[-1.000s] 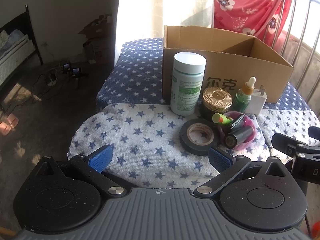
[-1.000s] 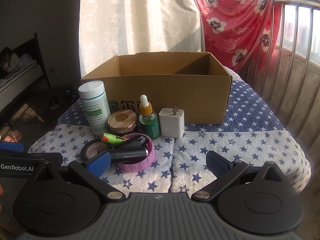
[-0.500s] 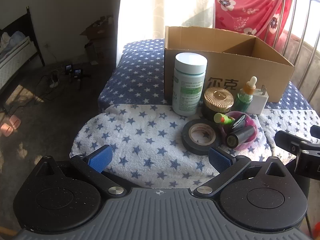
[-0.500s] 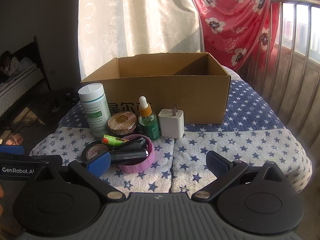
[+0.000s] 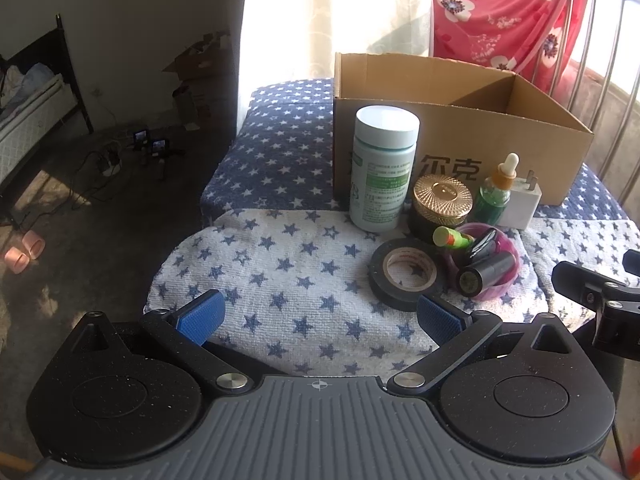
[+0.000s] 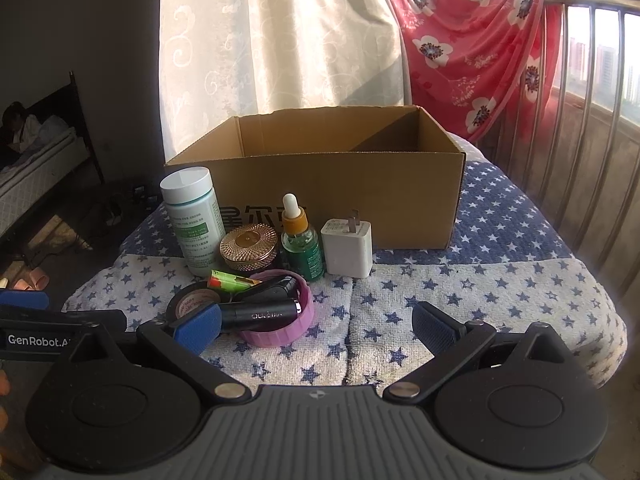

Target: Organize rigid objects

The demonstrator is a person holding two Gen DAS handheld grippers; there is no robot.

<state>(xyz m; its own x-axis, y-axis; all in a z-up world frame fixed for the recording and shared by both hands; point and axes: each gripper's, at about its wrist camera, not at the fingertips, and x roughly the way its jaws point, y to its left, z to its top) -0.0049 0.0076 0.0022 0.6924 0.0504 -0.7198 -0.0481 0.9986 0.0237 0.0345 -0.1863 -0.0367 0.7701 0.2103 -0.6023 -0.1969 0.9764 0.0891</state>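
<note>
Star-print cloth covers the table, blue half at back, white half in front. Cardboard box sits on the blue part w/ open top, inner divider visible, printed characters on its front wall; in the right wrist view the same box stands behind the row of items. Both claws hover low over the near edge of the cloth, well apart from everything: left gripper spread wide w/ nothing between its blue pads, right gripper likewise wide & empty. Tall white pill bottle w/ green label stands upright just in front of box's left end. Black tape roll lies flat on the white cloth, nearest the left claw. Pink round lid-like dish lies next to the tape, touching or nearly; holds a black tube lying on its side, another black item behind it, and a green stick resting across the rim twd the tape. White charger plug stands upright, prongs up, at right end of the row, close to the box front. Gold-lid jar sits btwn pill bottle & green dropper bottle, which stands upright beside the charger.
</note>
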